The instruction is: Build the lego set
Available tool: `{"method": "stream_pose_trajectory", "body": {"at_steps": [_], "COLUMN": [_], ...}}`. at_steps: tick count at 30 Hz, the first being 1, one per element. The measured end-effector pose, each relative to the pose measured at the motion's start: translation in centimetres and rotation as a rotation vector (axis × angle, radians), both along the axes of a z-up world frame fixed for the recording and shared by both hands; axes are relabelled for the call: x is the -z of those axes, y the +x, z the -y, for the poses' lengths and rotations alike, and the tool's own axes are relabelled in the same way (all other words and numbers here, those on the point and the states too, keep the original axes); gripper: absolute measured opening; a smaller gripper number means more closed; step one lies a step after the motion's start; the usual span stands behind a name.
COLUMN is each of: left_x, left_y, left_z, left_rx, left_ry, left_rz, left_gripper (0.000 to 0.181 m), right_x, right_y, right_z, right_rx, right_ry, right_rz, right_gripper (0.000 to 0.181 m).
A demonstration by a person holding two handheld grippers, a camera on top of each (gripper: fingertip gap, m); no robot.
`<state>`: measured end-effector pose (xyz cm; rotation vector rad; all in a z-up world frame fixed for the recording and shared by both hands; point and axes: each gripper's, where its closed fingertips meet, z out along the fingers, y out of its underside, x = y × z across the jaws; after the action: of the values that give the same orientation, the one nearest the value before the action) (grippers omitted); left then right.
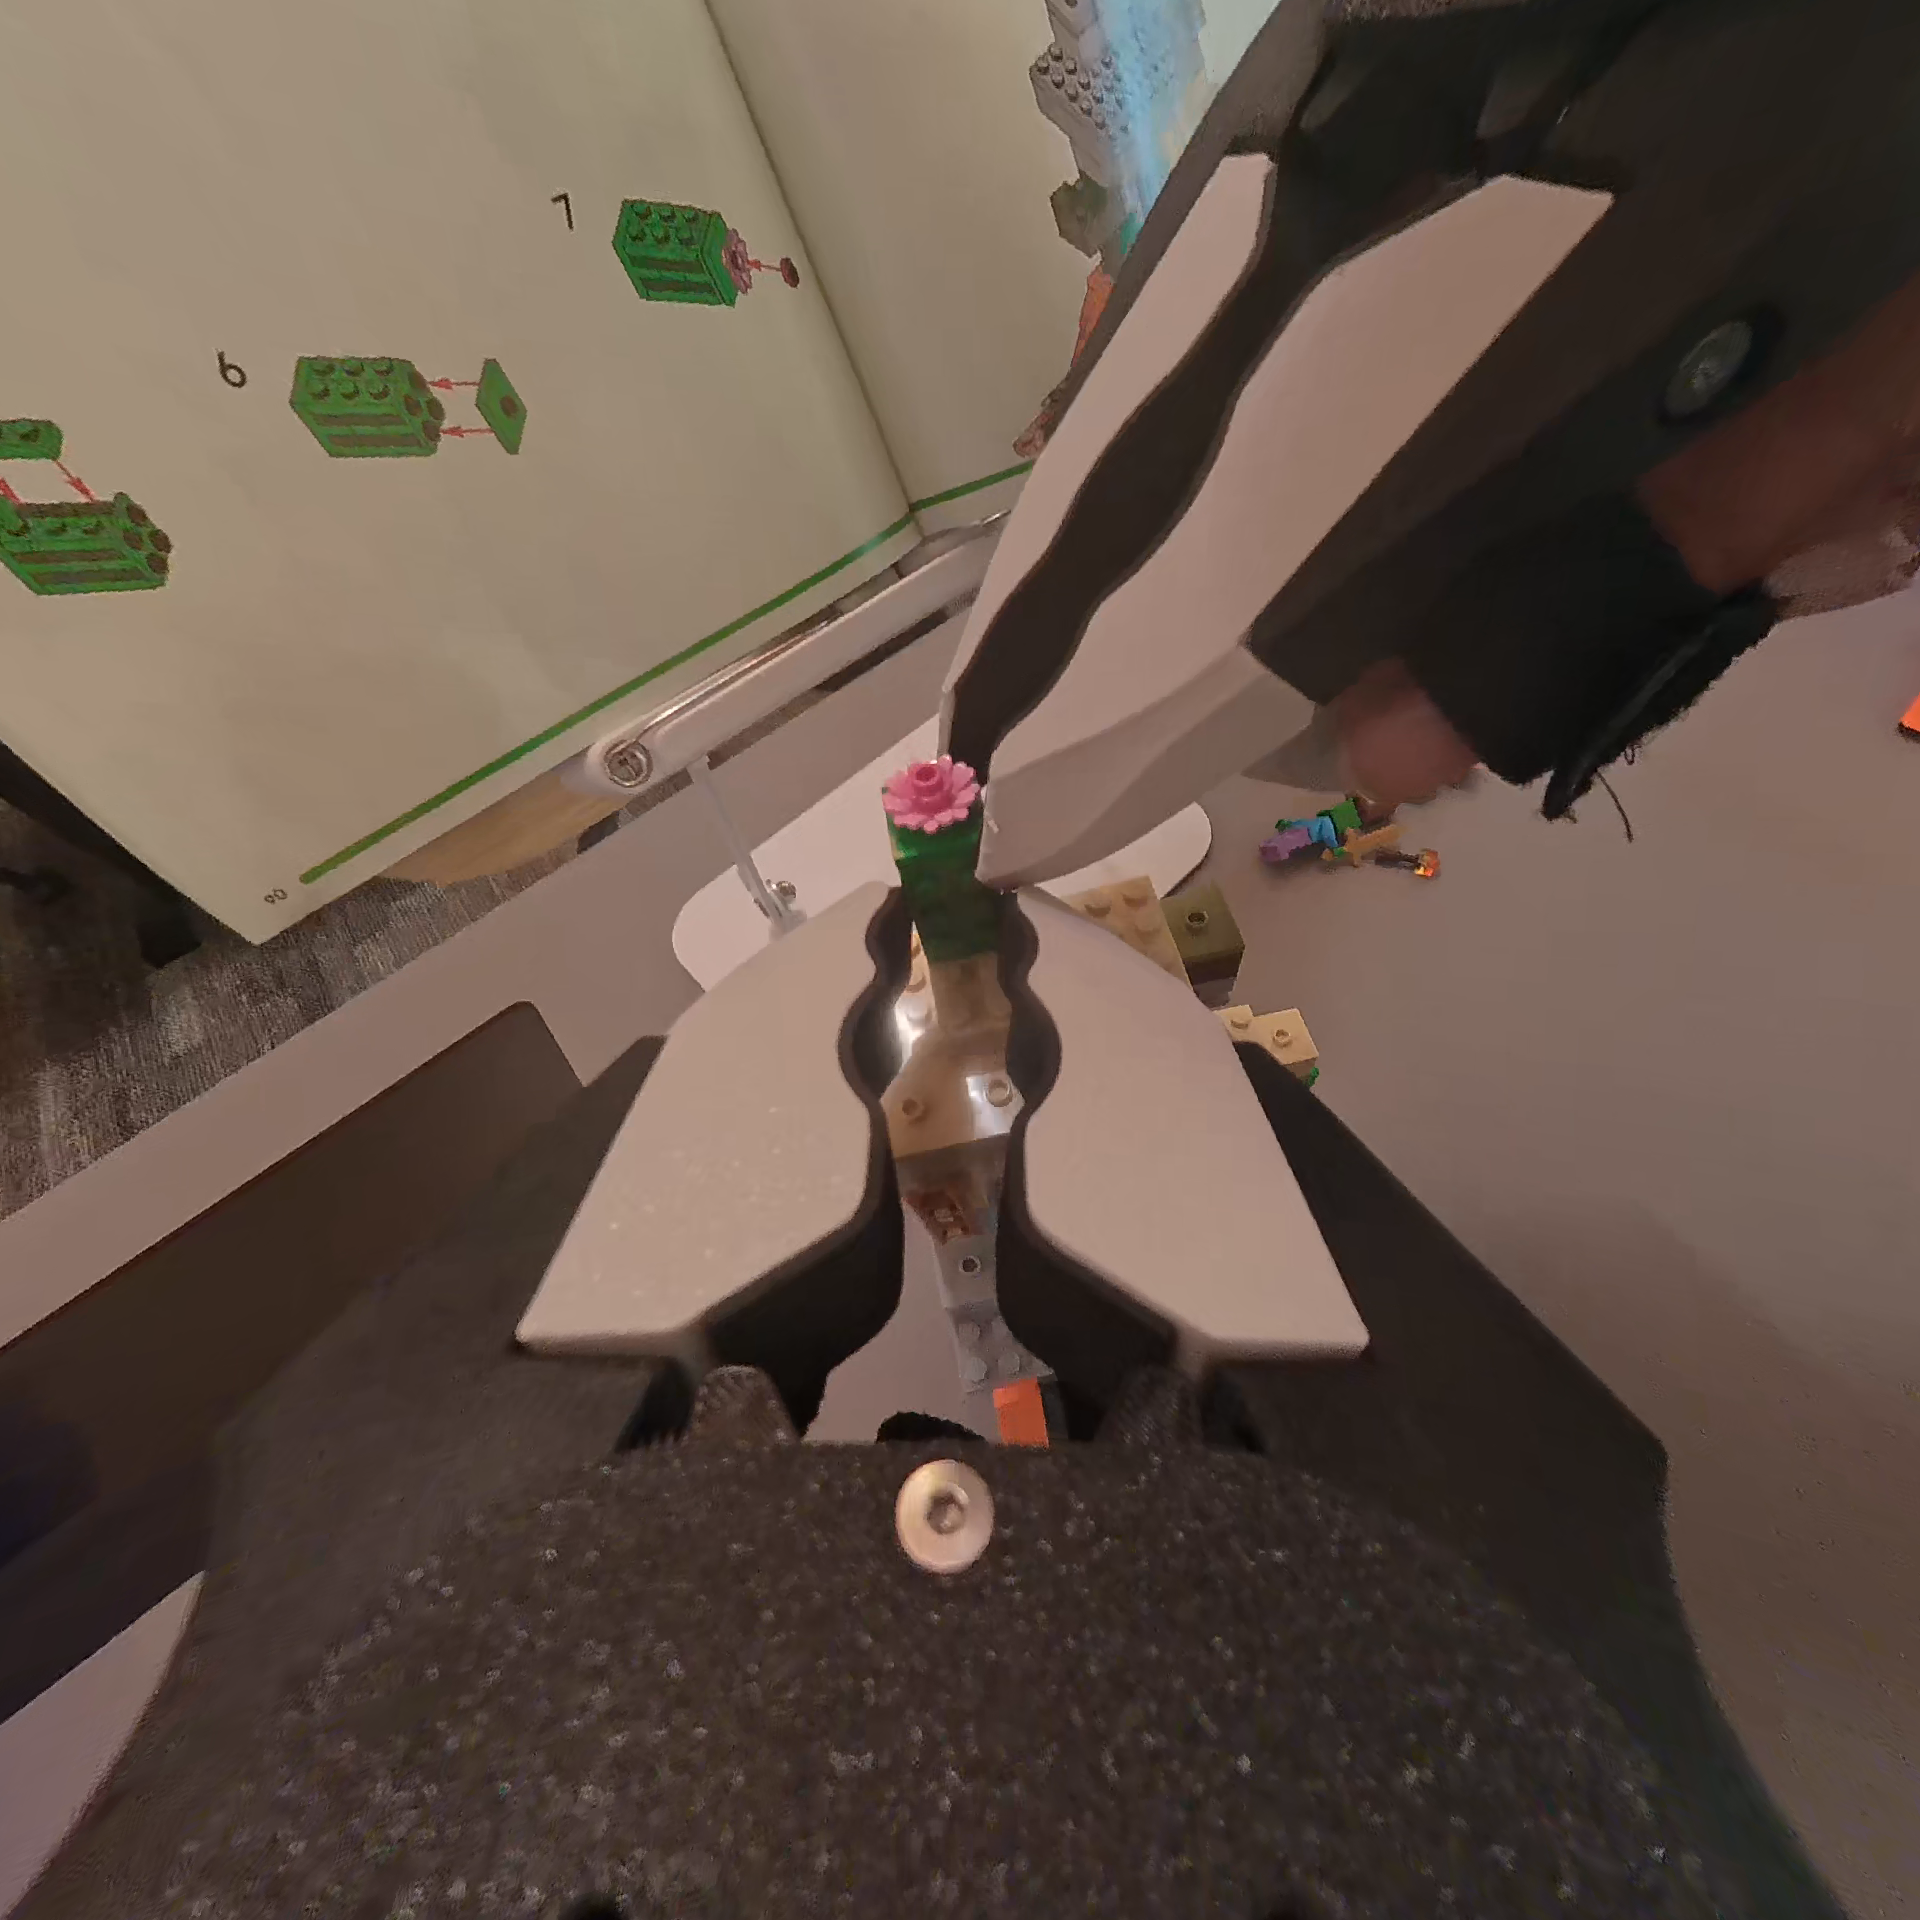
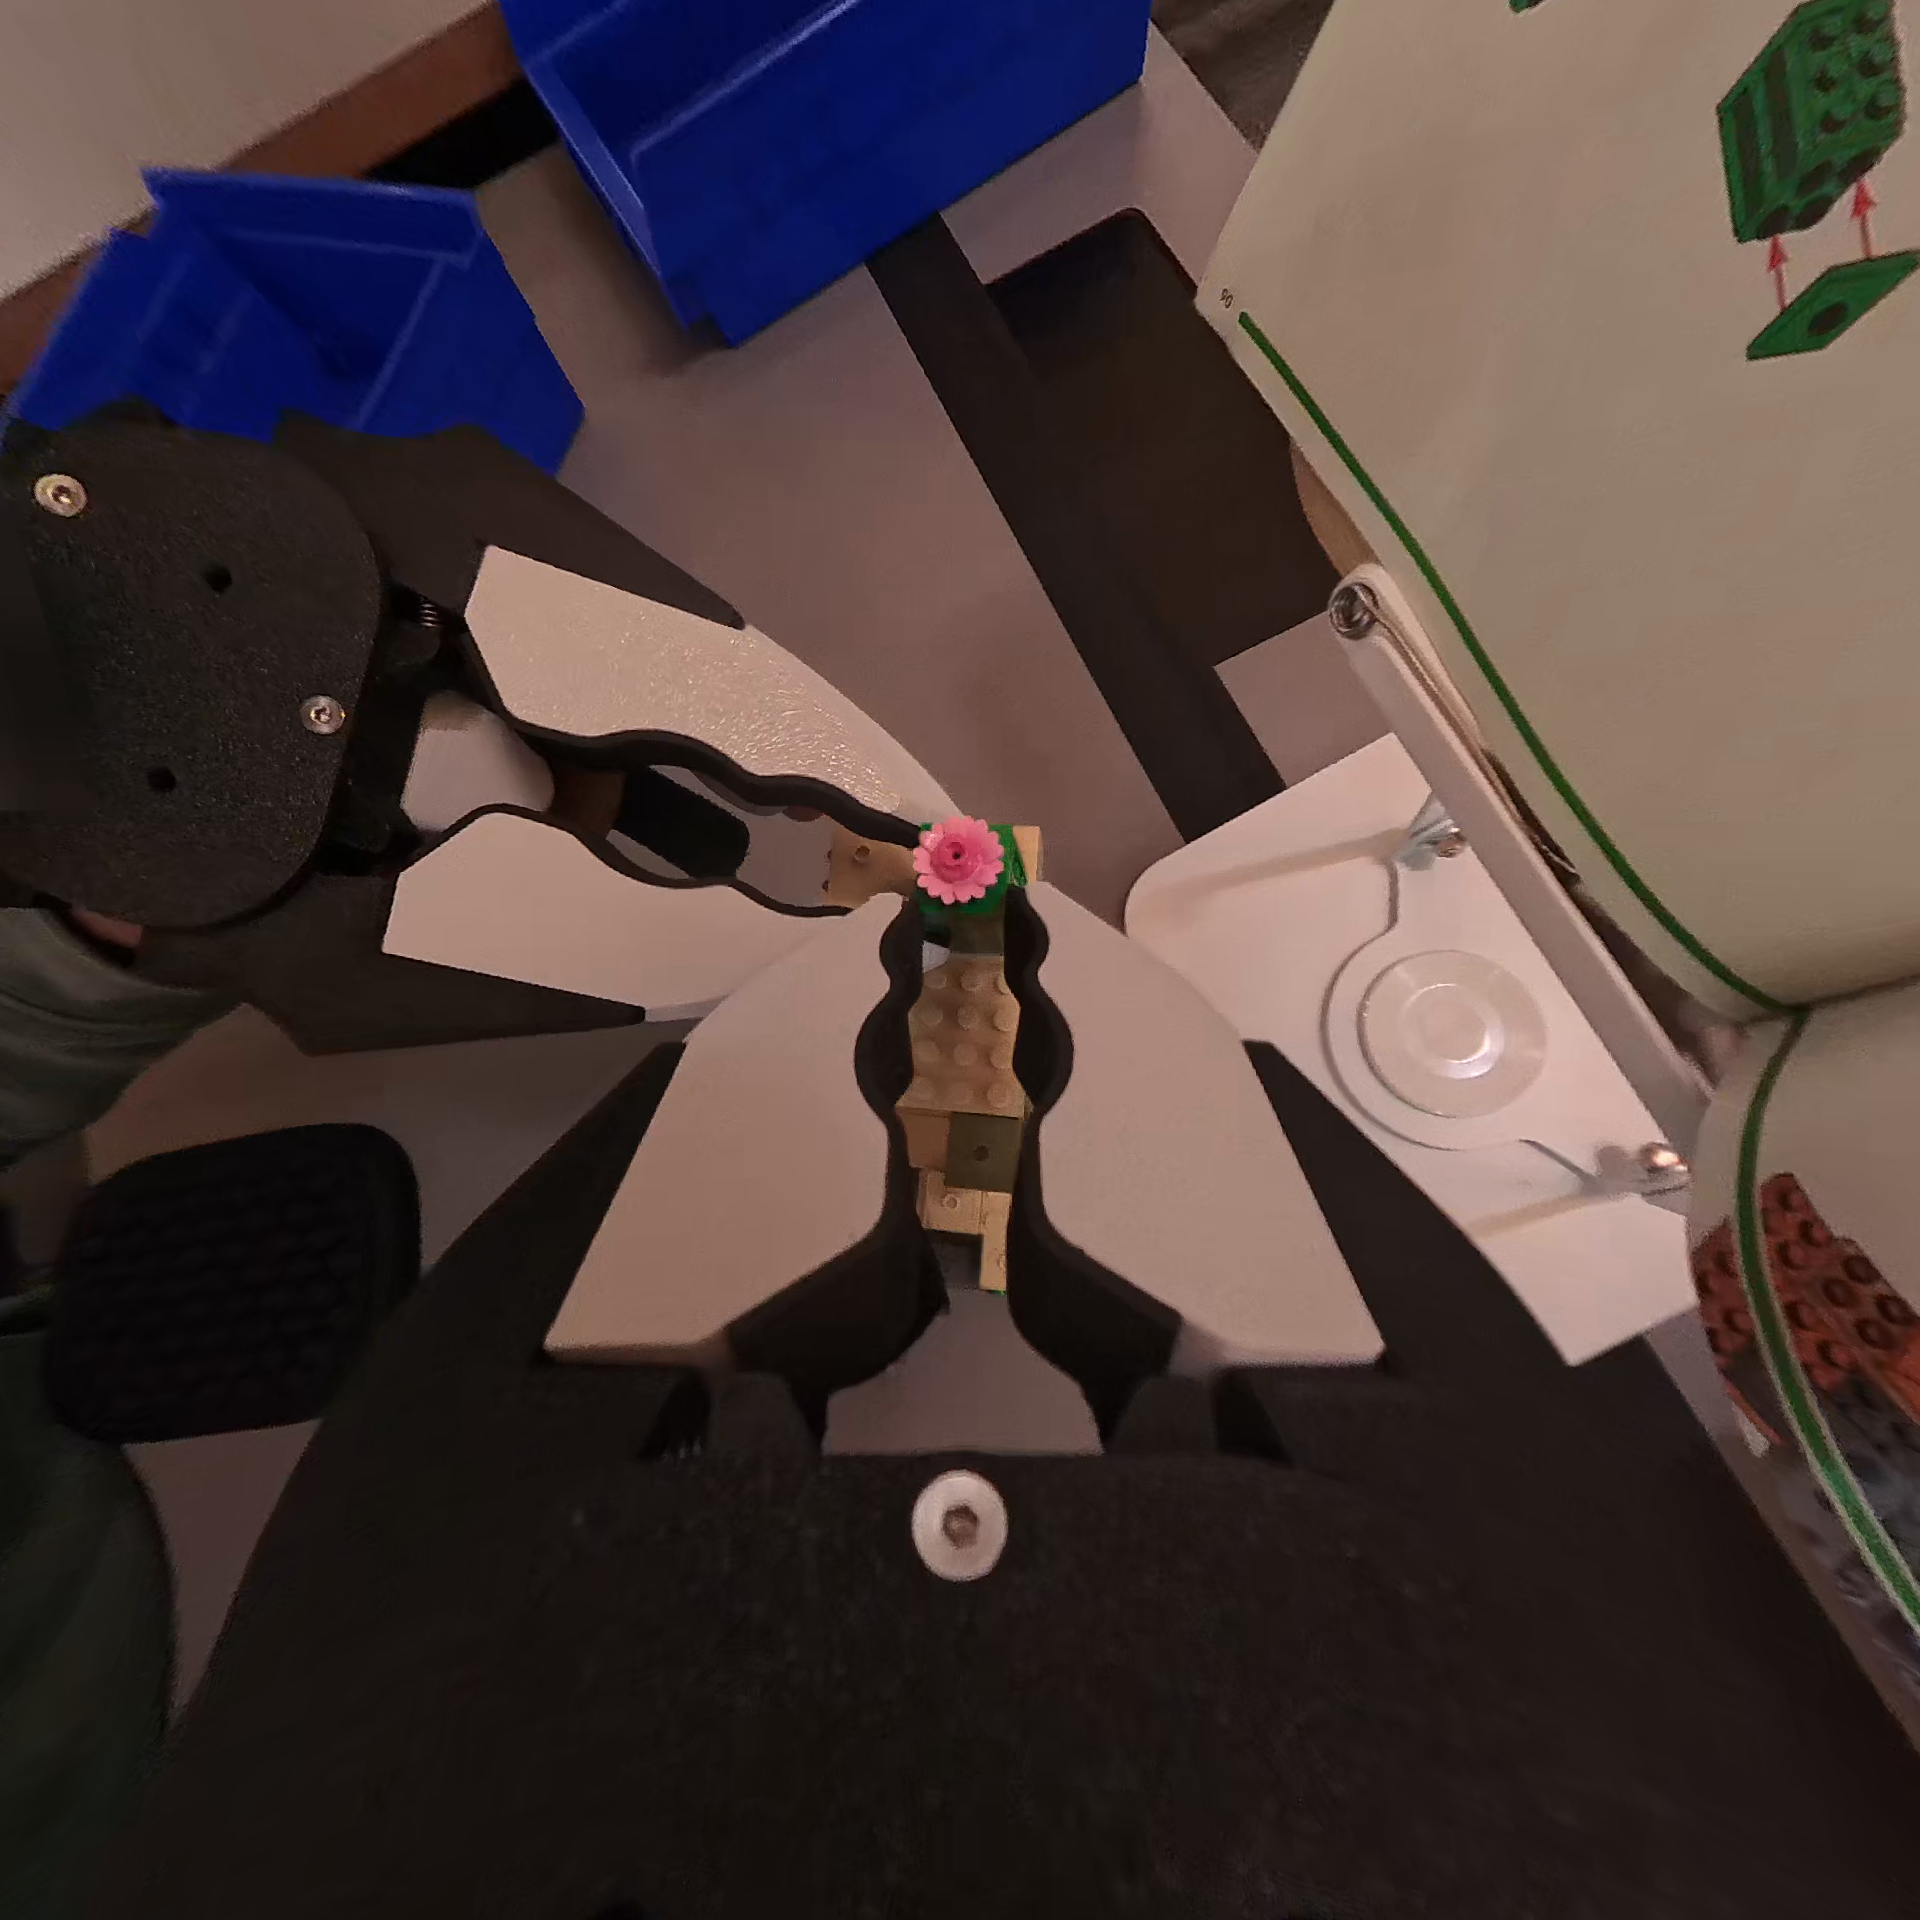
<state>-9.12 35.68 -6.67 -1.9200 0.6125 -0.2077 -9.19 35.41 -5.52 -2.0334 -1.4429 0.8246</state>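
Note:
A small green block with a pink flower on it sits between both grippers. My left gripper is shut on the green block at its fingertips. My right gripper comes in from the upper right, its tips against the block beside the flower. In the right wrist view the flower faces the camera. There my right gripper closes on the green block, and my left gripper reaches it from the left. A tan brick build shows under the fingers.
The open instruction booklet stands on a white stand just behind. Two blue bins sit at the back left. A small minifigure and tan and olive bricks lie on the grey table to the right. My left and right fingertips are right by each other.

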Motion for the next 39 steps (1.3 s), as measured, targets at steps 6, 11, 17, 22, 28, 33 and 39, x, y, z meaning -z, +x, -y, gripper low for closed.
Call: {"method": "stream_pose_trajectory", "body": {"at_steps": [6, 11, 17, 22, 28, 33, 39], "left_x": [0.1, 0.0, -0.4, -1.9, 3.8, 10.8, 13.6], "left_y": [0.0, 0.0, 0.1, -1.2, -3.3, -3.0, -2.2], "left_z": [-0.1, 0.1, 0.7, 2.6, 6.2, 7.7, 7.3], "left_rx": [-0.004, -0.004, 0.018, 0.024, 0.005, -0.026, -0.064], "left_ry": [-0.029, -0.033, -0.022, 0.054, -0.003, -0.123, -0.133], "left_rz": [-0.032, -0.031, 0.016, 0.068, 0.101, 0.138, 0.127], "left_gripper": [0.017, 0.017, 0.030, 0.037, 0.040, 0.042, 0.040], "right_x": [0.0, -0.1, -1.9, -3.6, 9.2, 15.4, 15.8], "right_y": [0.0, -0.1, 0.4, 4.0, 10.1, 8.6, 5.5], "right_z": [-0.1, 0.0, 0.8, 0.8, 2.2, 3.4, 2.7], "right_rx": [0.014, 0.015, -0.021, -0.071, -0.115, -0.059, -0.022], "right_ry": [-0.071, -0.070, -0.090, 0.120, 0.228, 0.243, 0.280], "right_rz": [-0.067, -0.078, -0.172, -0.248, -0.067, -0.154, -0.158], "right_gripper": [0.016, 0.016, 0.035, 0.048, 0.062, 0.058, 0.033]}}
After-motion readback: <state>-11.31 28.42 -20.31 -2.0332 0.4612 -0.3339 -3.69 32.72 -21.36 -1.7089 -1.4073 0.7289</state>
